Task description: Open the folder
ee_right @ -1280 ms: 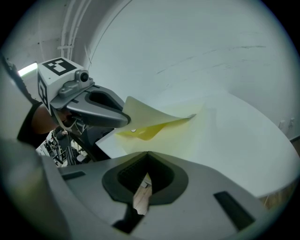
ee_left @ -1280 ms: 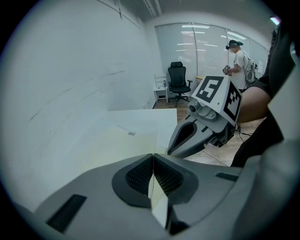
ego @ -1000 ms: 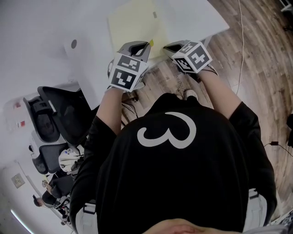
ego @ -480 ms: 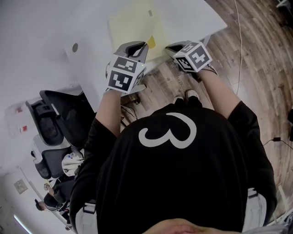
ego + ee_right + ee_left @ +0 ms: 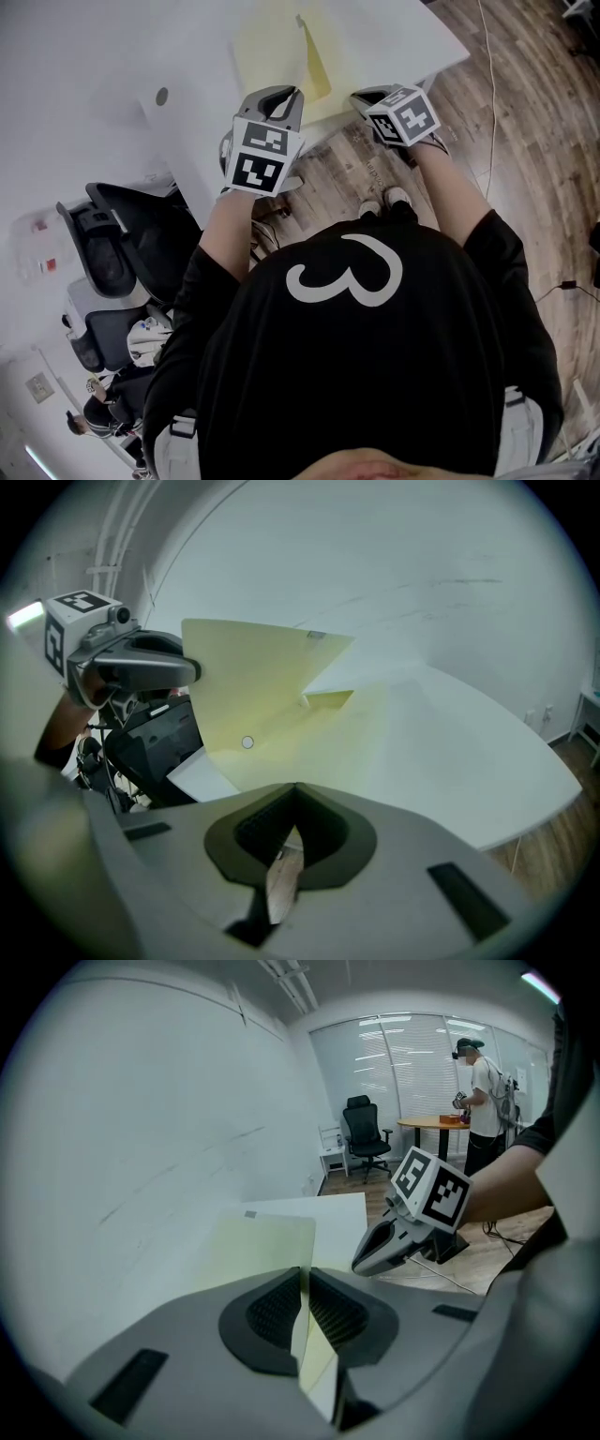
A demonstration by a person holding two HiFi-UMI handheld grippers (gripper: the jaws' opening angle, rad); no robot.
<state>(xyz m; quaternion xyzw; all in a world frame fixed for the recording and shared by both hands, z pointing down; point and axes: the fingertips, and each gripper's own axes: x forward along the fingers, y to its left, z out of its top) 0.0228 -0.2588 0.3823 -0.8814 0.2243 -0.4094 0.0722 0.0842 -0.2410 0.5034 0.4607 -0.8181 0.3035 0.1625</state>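
A pale yellow folder [image 5: 267, 42] lies on the white table [image 5: 394, 37]. Its front cover [image 5: 314, 66] stands lifted off the lower leaf. My left gripper [image 5: 286, 96] pinches that cover's near edge [image 5: 302, 1335]; the thin sheet runs between its pads while the jaws begin opening. In the right gripper view the raised cover [image 5: 253, 682] fans up over the lower leaf [image 5: 352, 728], with the left gripper [image 5: 187, 672] at its edge. My right gripper [image 5: 361, 97] hovers at the table's near edge, right of the folder, shut with nothing in it [image 5: 295, 789].
A black office chair [image 5: 131, 234] stands left of the table, with wood floor [image 5: 525, 141] on the right. The tabletop has a round cable hole [image 5: 161, 96]. Far across the room a person [image 5: 483, 1101] stands at another table beside a chair [image 5: 364, 1129].
My left gripper has risen with the cover's edge, so the cover stands steeper off the lower leaf. The right gripper has stayed in place.
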